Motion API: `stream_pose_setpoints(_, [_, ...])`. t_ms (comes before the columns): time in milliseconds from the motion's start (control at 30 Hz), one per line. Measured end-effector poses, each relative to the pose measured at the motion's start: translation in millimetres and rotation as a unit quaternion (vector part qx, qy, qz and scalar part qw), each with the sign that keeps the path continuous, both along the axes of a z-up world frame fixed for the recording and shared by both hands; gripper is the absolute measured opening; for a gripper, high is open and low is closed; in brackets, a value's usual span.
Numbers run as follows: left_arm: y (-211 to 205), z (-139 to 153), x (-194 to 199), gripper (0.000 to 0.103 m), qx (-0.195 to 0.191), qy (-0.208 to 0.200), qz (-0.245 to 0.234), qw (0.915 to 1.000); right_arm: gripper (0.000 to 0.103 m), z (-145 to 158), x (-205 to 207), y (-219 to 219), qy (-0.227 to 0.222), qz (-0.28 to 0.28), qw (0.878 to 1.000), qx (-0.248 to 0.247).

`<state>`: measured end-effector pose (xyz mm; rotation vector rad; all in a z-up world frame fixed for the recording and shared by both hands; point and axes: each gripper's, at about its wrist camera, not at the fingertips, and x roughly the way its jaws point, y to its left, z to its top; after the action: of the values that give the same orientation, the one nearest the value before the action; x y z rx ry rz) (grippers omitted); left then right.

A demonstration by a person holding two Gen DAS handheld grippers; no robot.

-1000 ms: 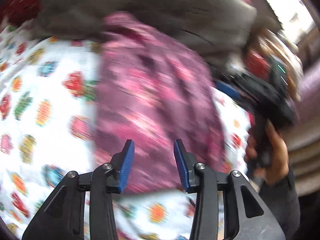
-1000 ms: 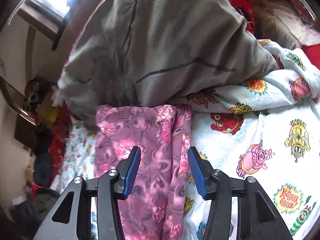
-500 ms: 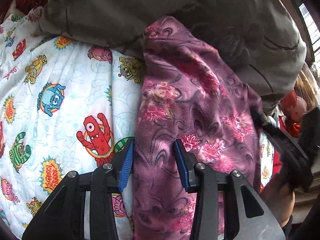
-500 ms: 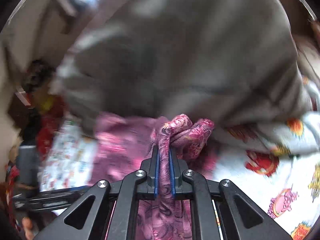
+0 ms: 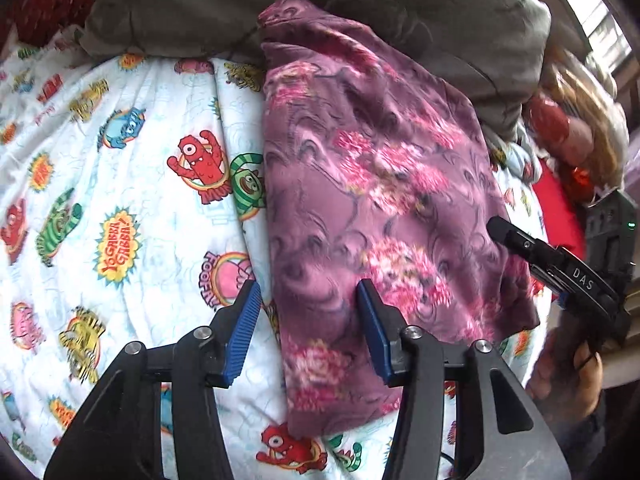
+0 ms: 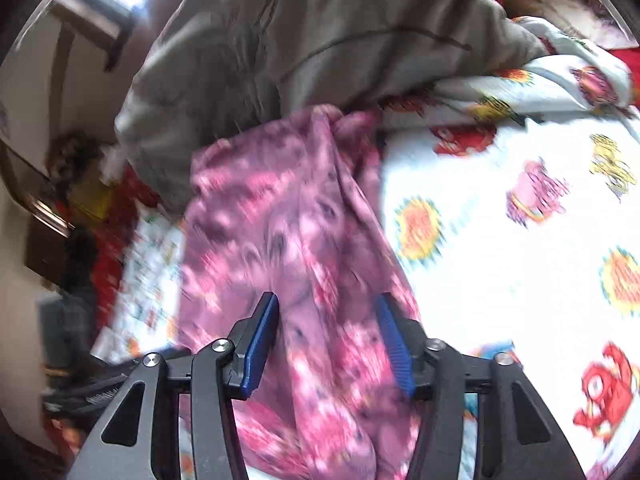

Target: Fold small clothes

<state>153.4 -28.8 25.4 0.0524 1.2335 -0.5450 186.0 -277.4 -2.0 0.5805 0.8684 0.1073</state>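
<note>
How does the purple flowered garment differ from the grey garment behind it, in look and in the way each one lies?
The purple flowered garment carries a pink floral print; the grey garment is plain. The purple one lies flattened in a long folded strip on the cartoon sheet; the grey one sits heaped and bulky. The purple one's far end rests against the grey one. Both are soft cloth lying on the same bed.

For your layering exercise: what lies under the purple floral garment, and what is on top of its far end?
The purple floral garment lies on the cartoon-print sheet. A grey blanket overlaps the garment's far end, hiding that edge. Whatever sits beneath the sheet is covered too.
</note>
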Motion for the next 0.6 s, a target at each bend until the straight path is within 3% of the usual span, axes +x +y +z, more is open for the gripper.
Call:
stream_pose_setpoints(33, [-3,3,-6,0.048,0.011,-0.012,-0.004,0.9999,0.016,5,-9,1,-0.019,0.001,1.000,-0.001])
stream_pose_setpoints(67, [-5,4,-10,0.048,0.016,-0.018,-0.007,0.9997,0.008,11,-14,4,-0.035,0.005,0.999,0.003])
stream_pose_setpoints(167, [-14,0,-12,0.048,0.029,-0.023,-0.010,0.9993,0.007,26,-24,18,-0.076,0.003,0.997,0.029])
stream_pose_setpoints(300, [-8,-2,-8,0.048,0.027,-0.010,-0.002,0.9996,0.009,7,-12,18,-0.005,-0.016,0.999,-0.027])
stream_pose_setpoints(433, [13,5,-16,0.048,0.028,-0.012,-0.005,0.9995,0.025,18,-30,17,-0.019,-0.033,0.999,-0.017])
stream_pose_setpoints(467, [16,6,-17,0.048,0.020,-0.008,-0.006,0.9998,0.043,19,-39,15,-0.020,-0.037,0.999,-0.022])
stream_pose_setpoints(533, [24,8,-21,0.048,-0.012,0.009,-0.011,0.9998,0.065,17,-54,14,-0.014,-0.048,0.998,-0.039])
stream_pose_setpoints(600, [28,3,-25,0.048,-0.047,0.041,-0.015,0.9980,0.065,8,-64,12,0.004,-0.047,0.998,-0.049])
